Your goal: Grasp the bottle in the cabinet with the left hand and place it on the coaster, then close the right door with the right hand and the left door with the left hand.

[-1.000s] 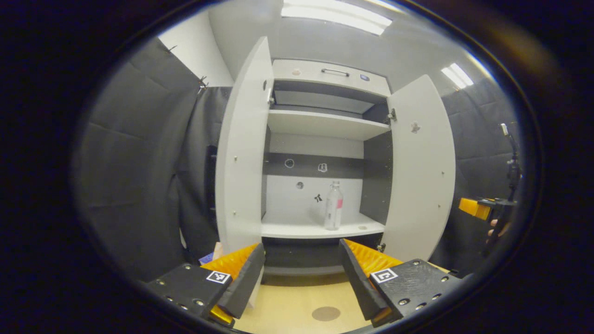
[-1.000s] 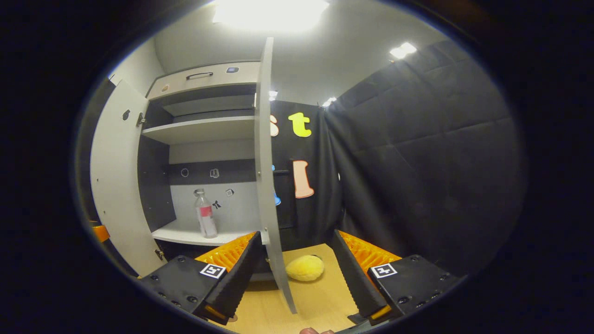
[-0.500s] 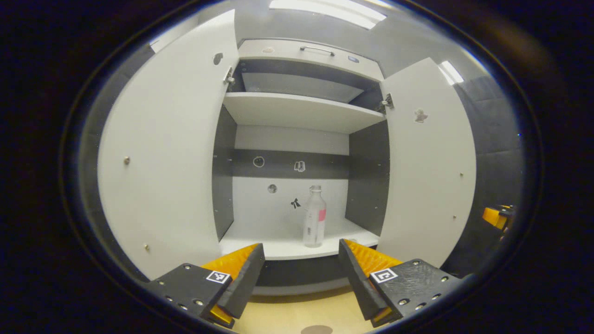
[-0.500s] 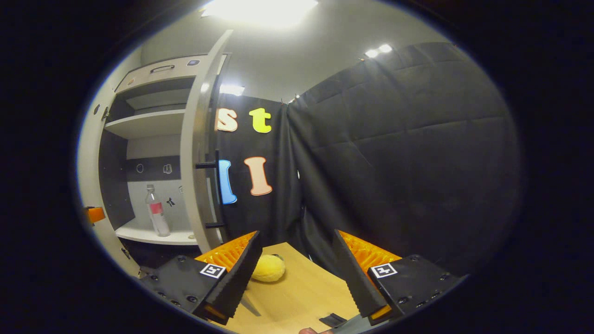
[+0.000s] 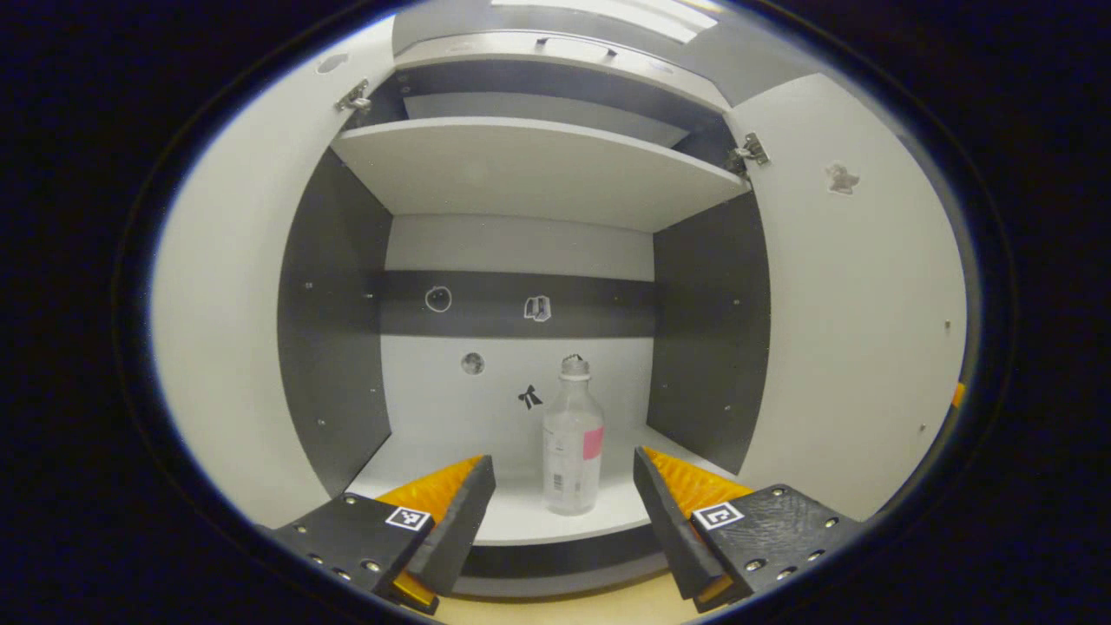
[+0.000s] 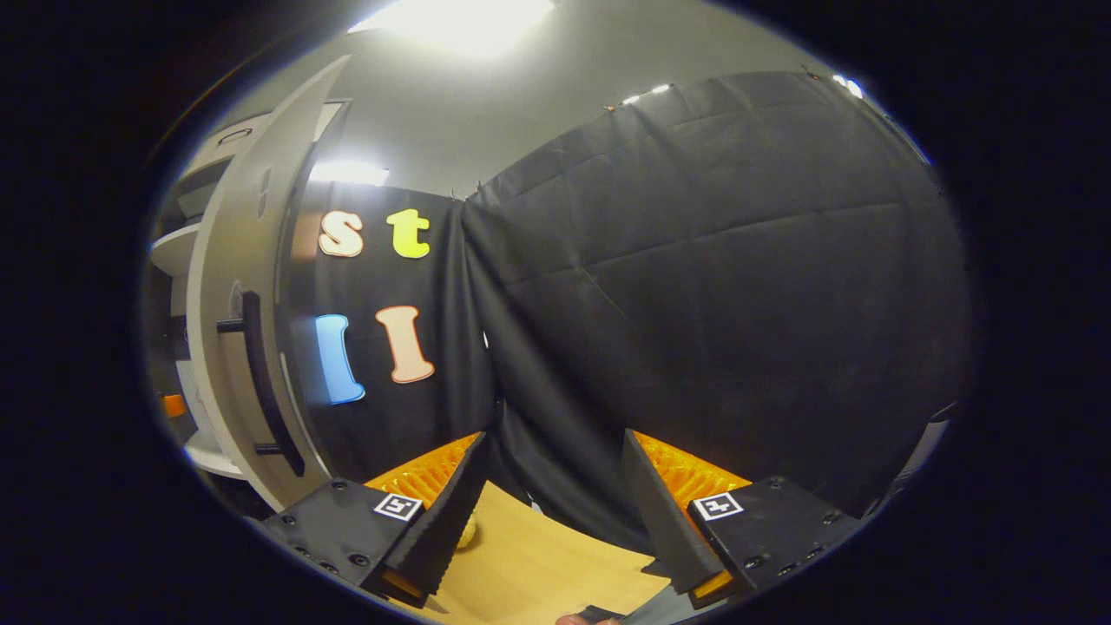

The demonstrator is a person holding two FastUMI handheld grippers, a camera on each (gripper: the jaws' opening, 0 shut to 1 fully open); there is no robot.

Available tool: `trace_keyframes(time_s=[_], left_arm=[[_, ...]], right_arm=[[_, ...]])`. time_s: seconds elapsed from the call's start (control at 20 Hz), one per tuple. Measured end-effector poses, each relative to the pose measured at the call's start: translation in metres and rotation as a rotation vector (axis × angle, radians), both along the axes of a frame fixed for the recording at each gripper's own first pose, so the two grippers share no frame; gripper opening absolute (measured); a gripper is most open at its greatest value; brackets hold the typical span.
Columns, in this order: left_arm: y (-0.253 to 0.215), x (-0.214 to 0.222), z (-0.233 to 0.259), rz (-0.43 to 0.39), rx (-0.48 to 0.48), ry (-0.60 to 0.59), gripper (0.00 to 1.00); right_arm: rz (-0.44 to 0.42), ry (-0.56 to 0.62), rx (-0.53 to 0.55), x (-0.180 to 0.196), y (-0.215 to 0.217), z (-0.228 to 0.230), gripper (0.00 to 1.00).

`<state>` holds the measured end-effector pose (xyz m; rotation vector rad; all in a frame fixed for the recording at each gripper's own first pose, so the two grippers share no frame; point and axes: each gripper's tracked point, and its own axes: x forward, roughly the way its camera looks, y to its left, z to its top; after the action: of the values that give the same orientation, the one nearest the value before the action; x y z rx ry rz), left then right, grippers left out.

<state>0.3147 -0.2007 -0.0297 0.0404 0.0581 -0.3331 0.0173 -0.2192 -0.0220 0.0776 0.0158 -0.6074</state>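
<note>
Two doors are being held wide open on the cabinet (image 5: 521,165), and in the left gripper view its inside is being shown far larger than a second ago, so the approach is being judged well under way. The left door (image 5: 226,347) and the right door (image 5: 859,330) are being seen at either side, both still to be closed. In the right gripper view the right door's outer face (image 6: 230,347), with its dark handle (image 6: 260,382), is being looked at almost edge-on, since that camera has been swung away toward the booth wall; only a sliver of the cabinet is being caught there. The bottle (image 5: 571,447) is being kept upright near the front edge of the lower shelf (image 5: 521,521), toward its right half, lined up between the spread fingers of the left gripper (image 5: 564,512) but not yet reached. The right gripper (image 6: 551,512) is being held open too, over the wooden table (image 6: 529,564). The coaster is out of frame, and the bottle's label is too small to be made out.
</note>
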Motion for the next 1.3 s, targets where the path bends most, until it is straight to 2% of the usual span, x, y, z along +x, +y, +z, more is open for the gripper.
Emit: trace_keyframes(time_s=[0.1,0.15,0.2,0.25,0.35,0.6,0.65,0.8,0.85,0.9,1.0,1.15,1.2,1.25,1.3], left_arm=[[-0.009,0.019,-0.005,-0.006,0.010,0.003,0.99],[-0.012,0.026,-0.008,-0.008,0.014,0.002,0.93],[-0.016,0.034,-0.010,-0.010,0.020,0.001,0.99],[-0.019,0.043,-0.013,-0.009,0.025,0.000,0.99],[-0.023,0.060,-0.020,-0.006,0.032,0.005,0.95],[-0.040,0.089,-0.032,-0.030,0.035,0.012,0.93],[-0.043,0.094,-0.035,-0.031,0.037,0.017,0.87],[-0.049,0.111,-0.045,-0.016,0.043,0.037,0.86],[-0.051,0.115,-0.046,-0.017,0.040,0.039,0.91],[-0.051,0.119,-0.043,-0.008,0.039,0.031,0.91],[-0.051,0.122,-0.045,-0.006,0.037,0.035,0.69],[-0.052,0.117,-0.040,-0.017,0.027,0.030,0.69],[-0.052,0.113,-0.036,-0.025,0.029,0.025,0.77],[-0.049,0.110,-0.032,-0.025,0.037,0.018,0.77],[-0.044,0.107,-0.026,-0.021,0.047,0.008,0.69]], right_arm=[[-0.028,0.000,-0.005,0.002,-0.009,-0.002,0.95],[-0.040,0.002,-0.009,0.003,-0.014,-0.002,0.96],[-0.049,0.006,-0.011,0.004,-0.018,-0.003,0.95],[-0.060,0.007,-0.013,0.001,-0.019,-0.005,0.95],[-0.083,0.006,-0.019,0.000,-0.021,-0.006,0.98],[-0.138,0.010,-0.025,0.007,-0.052,-0.010,0.95],[-0.145,0.009,-0.024,0.007,-0.054,-0.011,0.95],[-0.153,0.001,-0.025,0.014,-0.059,-0.012,0.95],[-0.154,0.000,-0.026,0.017,-0.060,-0.011,0.95],[-0.152,0.001,-0.025,0.021,-0.061,-0.012,0.95],[-0.142,0.005,-0.019,0.028,-0.061,-0.015,0.97],[-0.116,0.011,-0.020,0.040,-0.060,-0.018,0.96],[-0.106,0.016,-0.020,0.045,-0.059,-0.019,0.96],[-0.094,0.021,-0.012,0.049,-0.057,-0.022,0.96],[-0.077,0.021,-0.001,0.055,-0.055,-0.022,0.97]])
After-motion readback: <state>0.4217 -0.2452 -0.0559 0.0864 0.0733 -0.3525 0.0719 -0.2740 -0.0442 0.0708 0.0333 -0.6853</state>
